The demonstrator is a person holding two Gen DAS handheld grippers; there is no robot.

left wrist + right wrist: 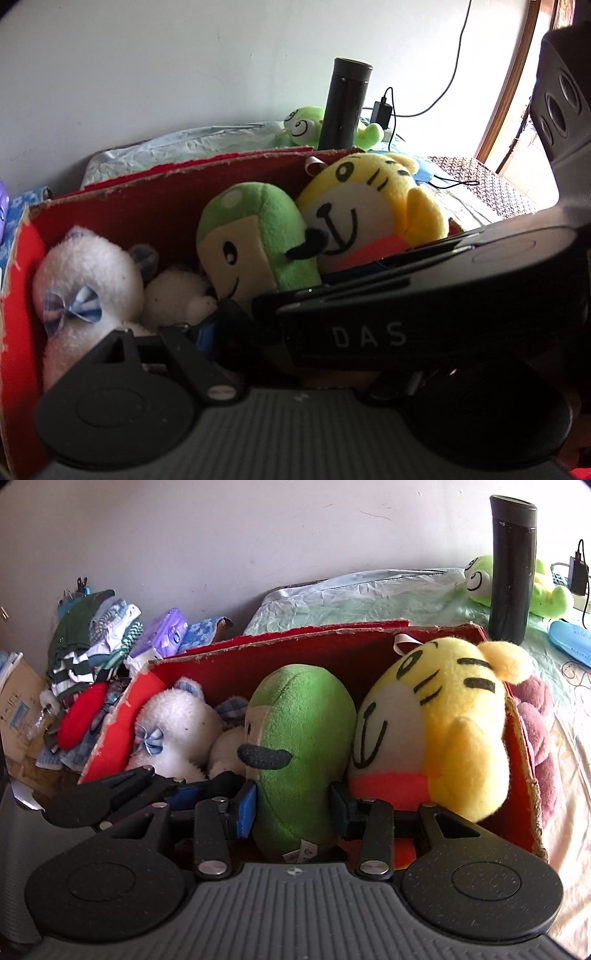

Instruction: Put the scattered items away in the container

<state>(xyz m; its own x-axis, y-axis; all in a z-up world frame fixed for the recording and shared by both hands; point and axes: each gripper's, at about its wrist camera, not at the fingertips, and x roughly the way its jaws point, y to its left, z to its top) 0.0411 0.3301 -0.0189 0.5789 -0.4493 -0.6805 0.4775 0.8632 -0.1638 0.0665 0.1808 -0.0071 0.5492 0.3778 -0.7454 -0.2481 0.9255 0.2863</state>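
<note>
The right gripper (291, 805) is clamped on the green plush toy (299, 746) inside the red box (332, 648), with the yellow plush toy (458, 731) touching it at three o'clock and the white plush toy (177, 727) at nine o'clock. Whether the left gripper's (229, 325) fingers are apart or together I cannot tell.

The right gripper (291, 805) tilts downward, its 2 fingers (246, 806) clamped on something soft; the left gripper (122, 786) lies beside it, grip unclear.
</note>
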